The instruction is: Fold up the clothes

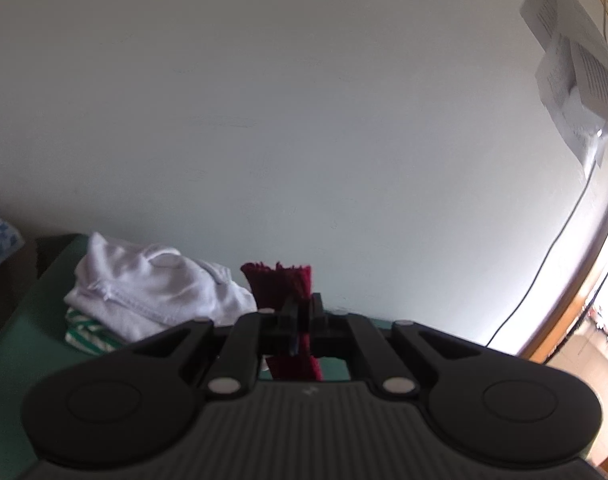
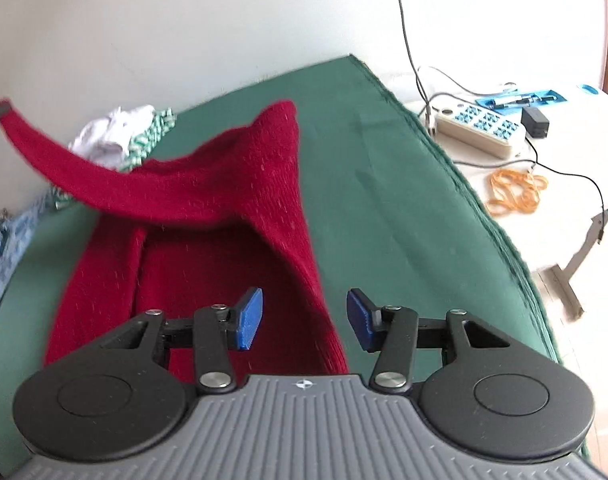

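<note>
A dark red knitted garment [image 2: 208, 208] lies on the green table cover [image 2: 383, 200], with one part lifted up and to the left. My left gripper [image 1: 302, 312] is shut on the end of that red garment [image 1: 282, 284], which sticks up above the jaws and hangs below them. In the right wrist view the lifted end shows at the far left edge [image 2: 8, 114]. My right gripper [image 2: 304, 320] is open and empty, with its blue pads [image 2: 250, 320] just above the garment's near right edge.
A pile of white [image 1: 152, 284] and green-striped [image 1: 88, 332] clothes sits at the back left of the table. Blue patterned cloth [image 2: 8, 240] lies at the left edge. A white side table [image 2: 563, 200] to the right holds a power strip [image 2: 479, 128], cables and orange rubber bands [image 2: 515, 192].
</note>
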Motion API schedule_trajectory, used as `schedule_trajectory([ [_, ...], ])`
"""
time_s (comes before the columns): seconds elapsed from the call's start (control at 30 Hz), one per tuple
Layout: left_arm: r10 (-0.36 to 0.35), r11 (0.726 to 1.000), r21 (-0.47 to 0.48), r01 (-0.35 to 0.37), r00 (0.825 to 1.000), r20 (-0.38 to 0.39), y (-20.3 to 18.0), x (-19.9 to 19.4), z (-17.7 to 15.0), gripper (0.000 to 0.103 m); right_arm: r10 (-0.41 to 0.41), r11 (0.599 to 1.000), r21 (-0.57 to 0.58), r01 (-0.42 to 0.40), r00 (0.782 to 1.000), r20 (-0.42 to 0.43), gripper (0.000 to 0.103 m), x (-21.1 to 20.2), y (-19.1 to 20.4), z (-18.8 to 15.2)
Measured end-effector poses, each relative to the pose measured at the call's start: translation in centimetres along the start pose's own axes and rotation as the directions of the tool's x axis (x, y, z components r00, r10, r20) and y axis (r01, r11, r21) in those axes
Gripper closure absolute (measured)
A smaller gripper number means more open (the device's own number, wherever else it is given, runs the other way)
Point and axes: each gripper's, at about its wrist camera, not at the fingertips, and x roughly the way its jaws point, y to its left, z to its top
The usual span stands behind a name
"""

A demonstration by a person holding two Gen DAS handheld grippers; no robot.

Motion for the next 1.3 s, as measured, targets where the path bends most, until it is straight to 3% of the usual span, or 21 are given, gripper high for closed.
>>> schedule_trajectory([
  [0.17,-0.006,1.000,0.016,0.007,1.000,-0.029,-0.1,1.0,0.8,0.103,-0.013,0.999,-0.049,0.012,1.000,-0.009,0.062,3.1,1.6,0.1],
  [0.2,-0.008,1.000,0.008,0.008,1.000,-0.026,0.1,0.8,0.9,0.103,-0.047,0.996,-0.077,0.046,0.999,-0.012,0.080,3.5,2.1,0.0],
  [0.23,-0.010,1.000,0.003,0.010,1.000,-0.024,0.3,0.6,1.0,0.103,-0.081,0.991,-0.105,0.080,0.997,-0.011,0.092,3.3,2.3,-0.3],
  [0.3,-0.009,1.000,0.011,0.009,1.000,-0.015,0.4,0.1,0.8,0.103,-0.137,0.982,-0.133,0.137,0.991,0.010,0.091,3.6,2.7,0.0],
  [0.37,-0.008,1.000,0.019,0.008,1.000,-0.007,0.5,-0.4,0.7,0.103,-0.065,0.995,-0.078,0.068,0.997,0.037,0.082,3.2,2.5,1.4],
  [0.43,-0.006,1.000,0.022,0.006,1.000,0.003,0.6,-0.8,0.4,0.103,0.006,1.000,-0.024,-0.004,0.998,0.068,0.054,2.7,2.4,2.8],
  [0.5,0.000,1.000,0.001,0.000,1.000,0.011,0.9,-1.2,-0.2,0.103,0.090,0.996,0.009,-0.091,0.991,0.094,0.046,3.3,2.6,5.0],
  [0.57,0.011,1.000,-0.009,-0.011,1.000,0.014,1.1,-1.5,-0.9,0.103,0.171,0.983,0.047,-0.177,0.979,0.113,0.046,5.0,3.2,7.8],
  [0.6,0.017,1.000,-0.014,-0.017,1.000,0.016,1.2,-1.7,-1.3,0.103,0.170,0.982,0.057,-0.178,0.978,0.120,0.047,6.3,3.7,9.1],
  [0.77,0.056,0.998,-0.025,-0.056,0.998,0.027,1.4,-2.5,-2.8,0.103,0.049,0.998,-0.046,-0.047,0.998,0.045,0.055,14.6,6.3,13.4],
  [0.87,0.085,0.995,-0.049,-0.083,0.996,0.030,2.3,-2.8,-3.5,0.103,-0.029,0.998,-0.063,0.030,0.999,0.020,0.088,17.5,6.2,14.2],
  [0.93,0.101,0.992,-0.074,-0.099,0.995,0.019,3.1,-2.6,-4.1,0.103,-0.055,0.996,-0.068,0.057,0.998,0.028,0.094,18.3,5.9,14.7],
  [1.03,0.117,0.987,-0.111,-0.116,0.993,0.005,4.2,-2.2,-4.8,0.103,-0.052,0.999,-0.004,0.052,0.998,0.041,0.093,19.1,5.1,15.5],
  [1.07,0.119,0.985,-0.125,-0.118,0.993,0.003,4.5,-2.1,-4.9,0.103,-0.045,0.999,-0.005,0.045,0.998,0.043,0.088,19.2,5.0,15.5],
  [1.13,0.120,0.982,-0.146,-0.118,0.993,0.004,5.0,-1.8,-4.9,0.103,-0.005,0.999,-0.041,0.007,0.999,0.037,0.068,18.9,5.3,15.3],
  [1.3,0.092,0.987,-0.137,-0.086,0.995,0.034,4.9,-1.1,-2.9,0.103,0.082,0.996,0.035,-0.084,0.995,0.049,0.058,11.5,2.7,14.0],
])
